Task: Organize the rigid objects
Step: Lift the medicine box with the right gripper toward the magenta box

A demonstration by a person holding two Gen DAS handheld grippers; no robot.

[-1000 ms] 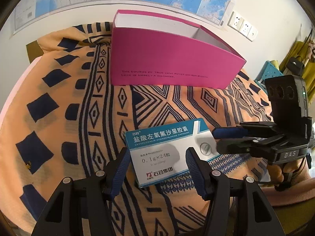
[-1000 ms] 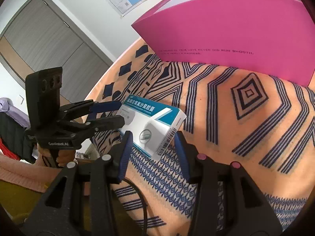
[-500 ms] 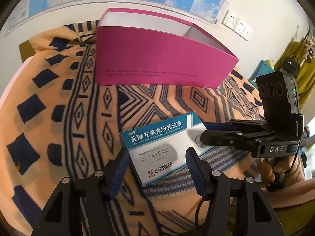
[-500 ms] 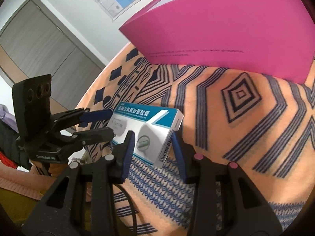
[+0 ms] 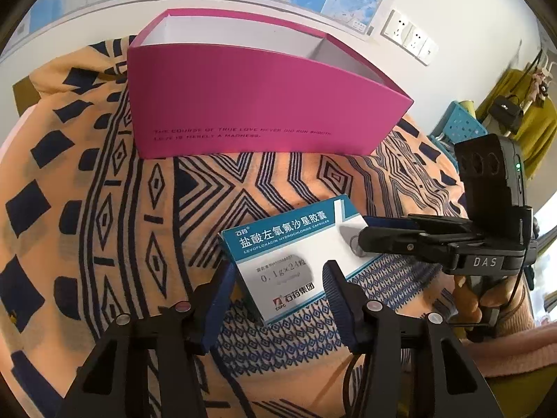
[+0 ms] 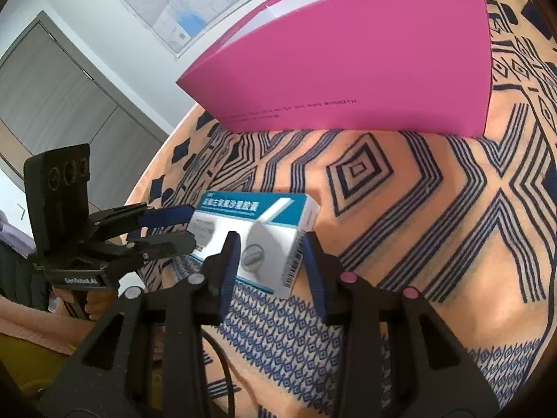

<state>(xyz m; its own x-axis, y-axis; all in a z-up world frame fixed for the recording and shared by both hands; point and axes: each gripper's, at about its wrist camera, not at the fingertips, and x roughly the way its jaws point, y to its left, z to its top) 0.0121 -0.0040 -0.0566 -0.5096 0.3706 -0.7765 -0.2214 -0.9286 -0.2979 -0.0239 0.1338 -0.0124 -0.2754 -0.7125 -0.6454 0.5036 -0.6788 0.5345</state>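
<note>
Left wrist alone shows sockets (image 5: 410, 38); left claw (image 5: 278, 269) and right claw (image 6: 271, 241), closing, loosely straddle medicine box (image 5: 289, 244).

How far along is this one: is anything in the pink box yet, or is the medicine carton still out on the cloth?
Nothing looks stowed: what shows of the pink box is bare. In hand: the medicine carton lies on the patterned cloth, with the left claw and right claw straddling opposite ends. Both have just been closing, though pad contact is not clear. Left: grip, lift, place in the box.
</note>
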